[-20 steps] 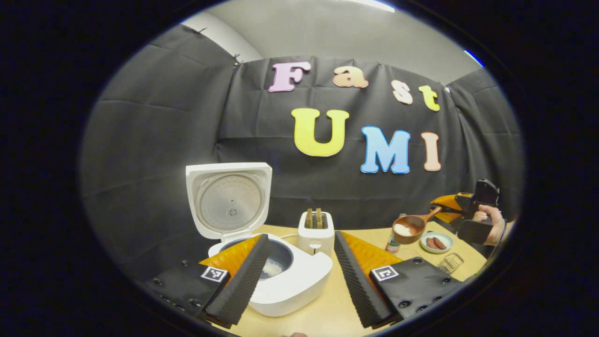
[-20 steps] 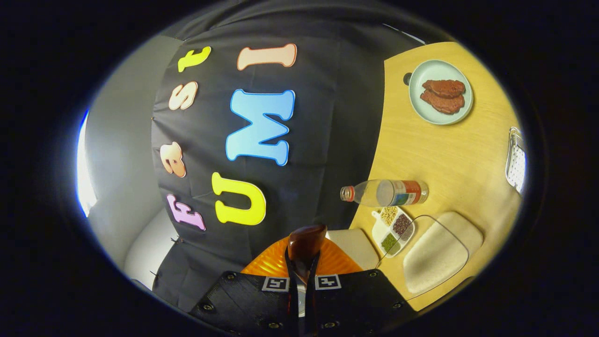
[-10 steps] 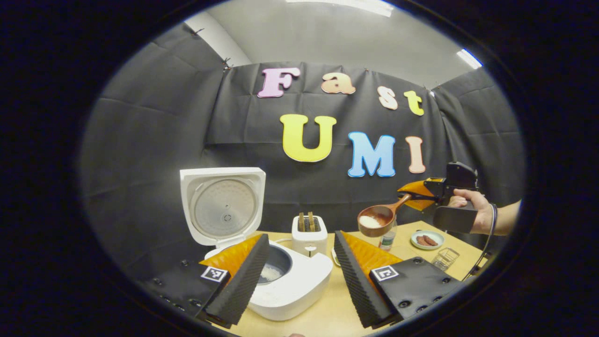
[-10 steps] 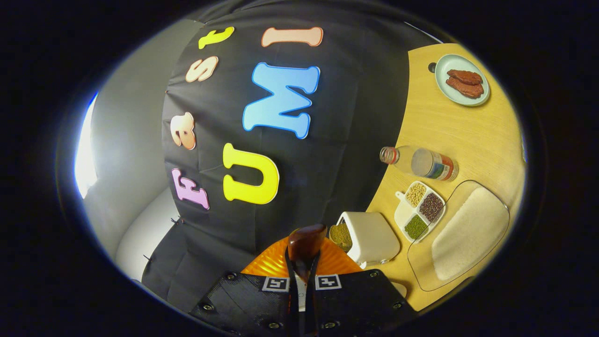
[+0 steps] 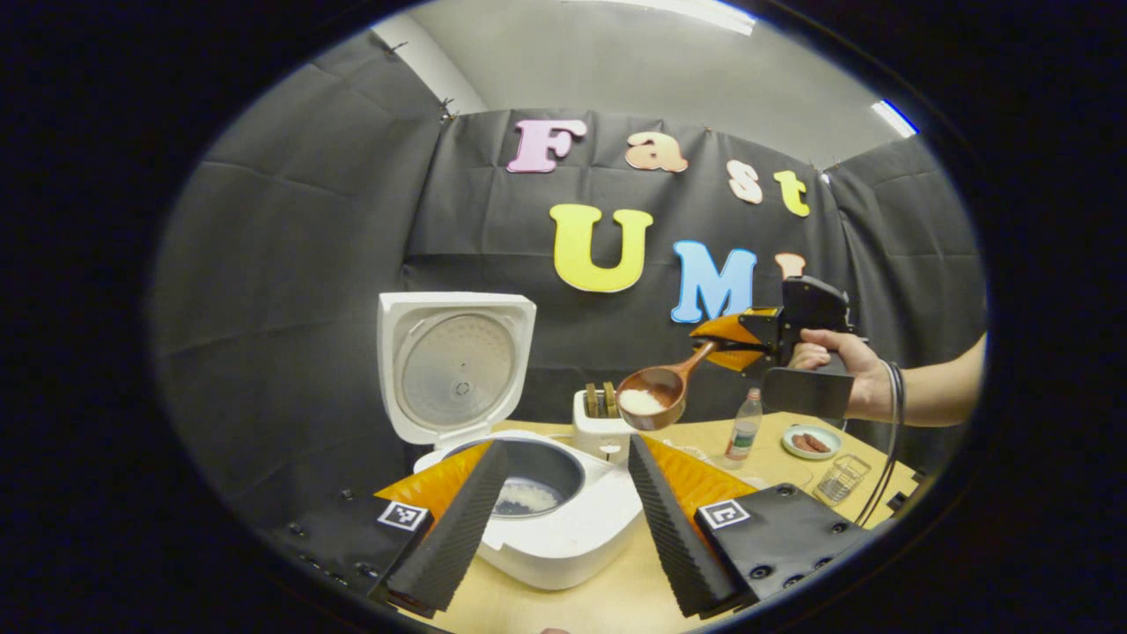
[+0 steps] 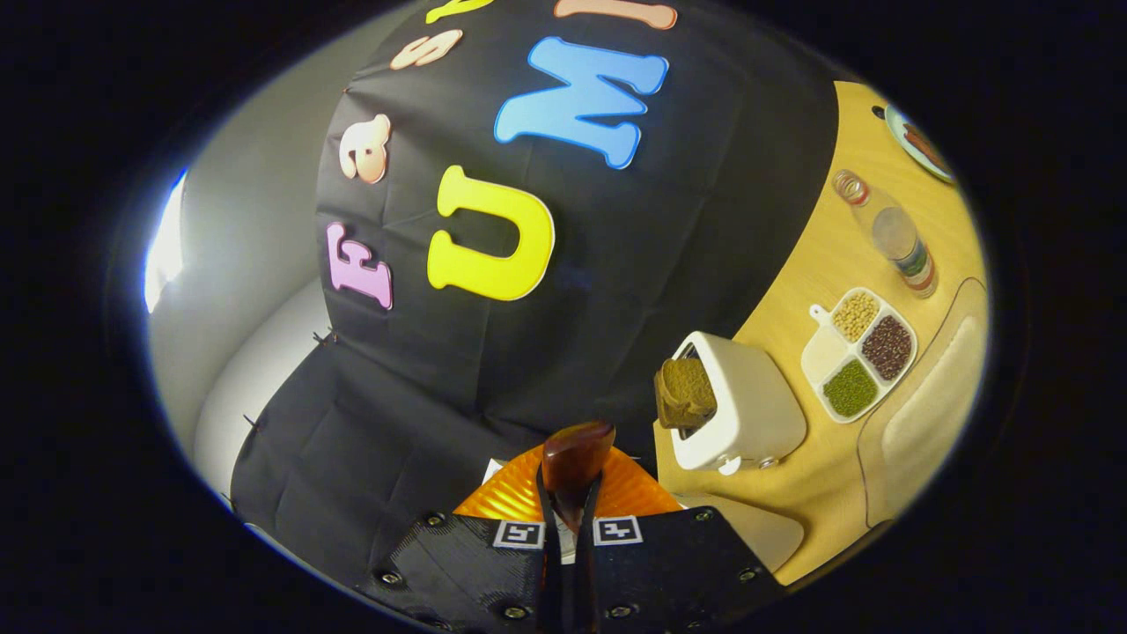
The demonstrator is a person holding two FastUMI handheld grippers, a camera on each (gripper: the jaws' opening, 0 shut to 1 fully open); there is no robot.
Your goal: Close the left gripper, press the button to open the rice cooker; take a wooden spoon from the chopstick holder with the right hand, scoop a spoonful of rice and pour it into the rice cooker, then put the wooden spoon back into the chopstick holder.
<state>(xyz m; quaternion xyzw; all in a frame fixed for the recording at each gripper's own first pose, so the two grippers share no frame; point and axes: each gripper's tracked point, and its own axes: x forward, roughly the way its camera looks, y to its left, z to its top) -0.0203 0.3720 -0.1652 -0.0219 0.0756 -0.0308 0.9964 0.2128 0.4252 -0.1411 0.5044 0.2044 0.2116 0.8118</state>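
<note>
Right gripper [image 5: 735,339] clamped on spoon [image 5: 656,401], rice aboard, centre frame.
Left gripper [image 5: 563,519] wide, low centre. Cooker [image 5: 537,519] lid up, lower left. Carrying step; next, over pot, tip spoon.

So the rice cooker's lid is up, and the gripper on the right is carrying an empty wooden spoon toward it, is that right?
Not quite: the wooden spoon is not empty. The left gripper view shows white rice in its bowl. The rest holds: the rice cooker has its lid up, and the right gripper holds the spoon by its handle, near the cooker.
</note>
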